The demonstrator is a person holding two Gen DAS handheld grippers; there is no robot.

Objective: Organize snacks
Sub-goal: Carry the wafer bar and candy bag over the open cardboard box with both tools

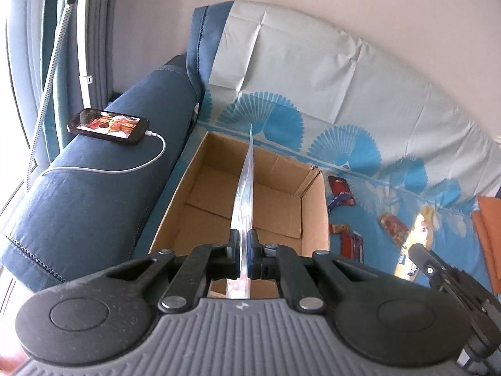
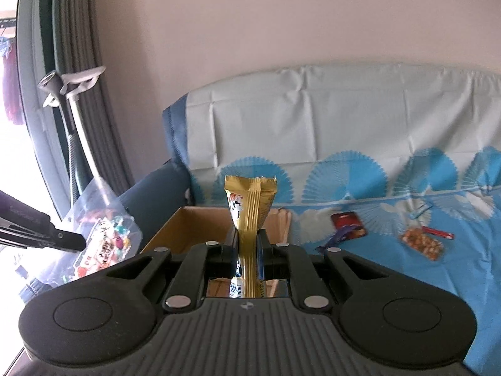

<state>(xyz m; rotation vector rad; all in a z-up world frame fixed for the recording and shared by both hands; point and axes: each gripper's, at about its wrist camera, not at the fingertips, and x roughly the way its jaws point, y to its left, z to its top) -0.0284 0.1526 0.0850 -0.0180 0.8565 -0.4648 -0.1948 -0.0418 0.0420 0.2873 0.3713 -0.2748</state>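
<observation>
**Cardboard box, two bags in hand, loose snacks on the sofa cover**

Cardboard, brown: one open box (image 1: 250,194), flaps up, nothing inside it, standing on the sofa seat against the dark blue armrest (image 1: 103,169).

Clear plastic bag (image 1: 245,188): seen edge-on in the left wrist view, clamped between the pads of the left gripper (image 1: 243,250) and held above the box opening. In the right wrist view the same bag (image 2: 106,238) shows flat at far left, with small coloured sweets inside, the left gripper's finger (image 2: 59,238) pinching its edge.

Gold snack packet (image 2: 250,206): upright, its crimped top uppermost, clamped between the pads of the right gripper (image 2: 247,250), above the near edge of the box (image 2: 194,228). It hides part of the box's far wall.

Sofa cover (image 1: 360,100): pale with blue fan print, draped over backrest and seat.

Loose items on the cover, right of the box: a dark red packet (image 2: 347,224), a clear pouch of orange-brown pieces (image 2: 422,244), a blue wrapper (image 2: 336,238) just beside the box, further red and purple packets (image 1: 350,238), too blurred to identify.

Phone (image 1: 108,127): screen lit, lying on the armrest, white cable (image 1: 125,169) plugged in.

Grey curtain (image 2: 90,94) and a pale crutch-like handle (image 2: 78,84) stand at left by the window.
</observation>
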